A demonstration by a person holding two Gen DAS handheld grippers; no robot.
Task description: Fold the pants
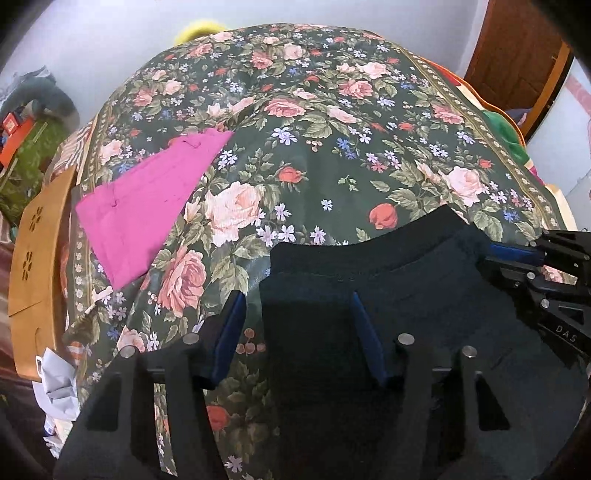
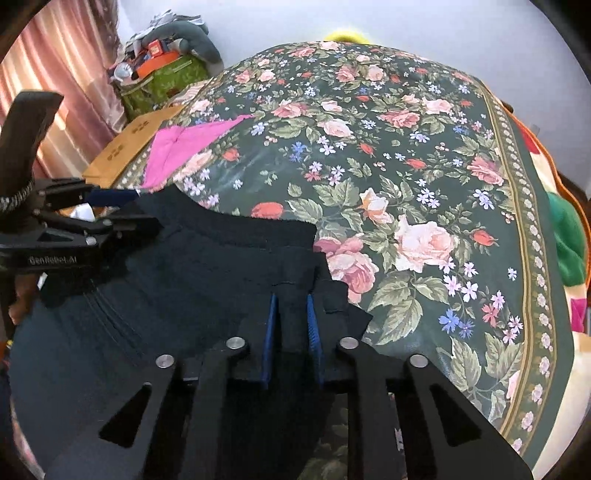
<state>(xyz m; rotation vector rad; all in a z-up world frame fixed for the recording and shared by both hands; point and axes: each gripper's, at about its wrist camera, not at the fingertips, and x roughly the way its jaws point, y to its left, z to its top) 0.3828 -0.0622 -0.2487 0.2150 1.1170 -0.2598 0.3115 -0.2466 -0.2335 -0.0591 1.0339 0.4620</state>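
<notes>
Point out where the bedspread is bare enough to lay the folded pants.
Free: the wide floral bedspread beyond the dark pants, right of the pink garment. Crowded: the near edge, where the left hand-held gripper and right hand-held gripper work the pants.

One pair of dark navy fabric pants [image 1: 388, 295] lies at six o'clock in both wrist views. One folded bright magenta cloth [image 1: 147, 206] sits at nine o'clock in the left view and ten o'clock in the right. One dark green bedspread printed with pink roses [image 1: 332, 129] spreads beneath them. Two black two-finger grippers with blue pads show: the left gripper [image 1: 299, 332] and the right gripper [image 2: 291, 332]. One tan wooden board with cut-out flower shapes [image 1: 37, 240] is at nine o'clock, and one yellow fuzzy object [image 1: 199, 29] peeks out at twelve o'clock.
</notes>
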